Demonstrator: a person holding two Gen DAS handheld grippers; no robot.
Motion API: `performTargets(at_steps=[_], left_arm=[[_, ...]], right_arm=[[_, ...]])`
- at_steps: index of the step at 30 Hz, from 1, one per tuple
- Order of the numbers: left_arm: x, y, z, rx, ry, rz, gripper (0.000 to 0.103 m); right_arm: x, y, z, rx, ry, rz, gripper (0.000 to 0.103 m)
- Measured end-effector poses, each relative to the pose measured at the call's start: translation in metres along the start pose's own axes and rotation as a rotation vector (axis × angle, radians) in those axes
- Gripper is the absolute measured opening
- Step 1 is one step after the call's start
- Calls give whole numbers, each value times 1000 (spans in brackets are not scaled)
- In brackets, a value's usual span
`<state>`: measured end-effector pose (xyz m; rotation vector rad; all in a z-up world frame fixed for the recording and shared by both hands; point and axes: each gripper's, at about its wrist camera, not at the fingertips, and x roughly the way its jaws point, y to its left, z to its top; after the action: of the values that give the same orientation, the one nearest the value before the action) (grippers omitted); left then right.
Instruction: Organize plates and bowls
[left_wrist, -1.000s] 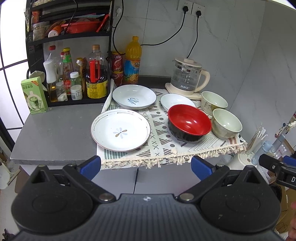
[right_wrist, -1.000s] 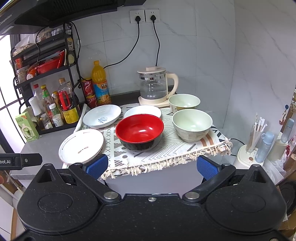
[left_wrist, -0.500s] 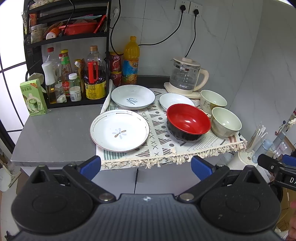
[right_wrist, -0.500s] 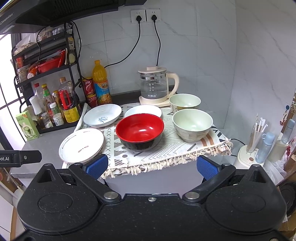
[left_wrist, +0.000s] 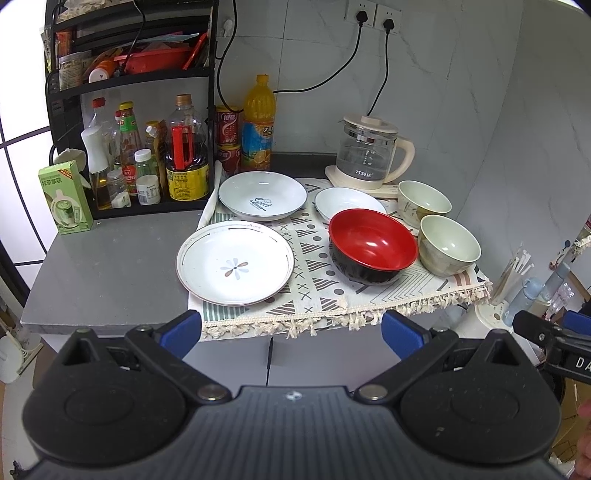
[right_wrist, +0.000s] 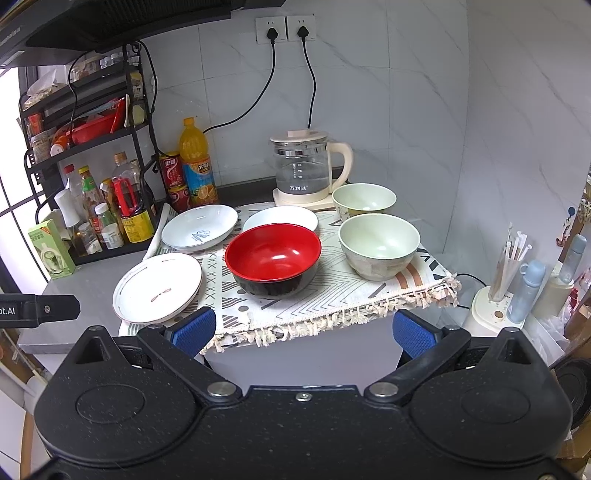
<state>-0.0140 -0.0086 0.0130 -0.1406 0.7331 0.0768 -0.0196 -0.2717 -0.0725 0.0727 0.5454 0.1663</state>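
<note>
On a patterned cloth (left_wrist: 317, 291) lie a flower-print plate (left_wrist: 234, 262) (right_wrist: 159, 286), a deep white plate with blue lettering (left_wrist: 262, 195) (right_wrist: 199, 228), a small white dish (left_wrist: 349, 201) (right_wrist: 280, 218), a red-and-black bowl (left_wrist: 373, 245) (right_wrist: 273, 256) and two pale green bowls, near (left_wrist: 448, 249) (right_wrist: 378, 245) and far (left_wrist: 424, 195) (right_wrist: 364, 197). My left gripper (left_wrist: 291, 332) is open and empty, in front of the counter edge. My right gripper (right_wrist: 303, 330) is open and empty, also short of the cloth's fringe.
A glass kettle (left_wrist: 369, 155) (right_wrist: 306, 170) stands at the back. A rack of bottles and jars (left_wrist: 147, 162) and an orange drink bottle (left_wrist: 258, 122) line the back left. A green carton (left_wrist: 64, 199) sits on the grey counter (left_wrist: 110, 266). A straw holder (right_wrist: 508, 266) stands right.
Both grippers have drifted very slightly; the view is nearly the same. Nothing on the counter has moved.
</note>
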Motion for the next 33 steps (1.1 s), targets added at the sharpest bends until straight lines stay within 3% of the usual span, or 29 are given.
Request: performTargets(at_steps=[16, 33], left_arm=[[11, -14, 7, 12, 13, -11, 103], [65, -31, 33, 16, 64, -52, 102]], right_arm=[[7, -14, 4, 16, 13, -5, 103], [35, -32, 16, 11, 35, -12, 103]])
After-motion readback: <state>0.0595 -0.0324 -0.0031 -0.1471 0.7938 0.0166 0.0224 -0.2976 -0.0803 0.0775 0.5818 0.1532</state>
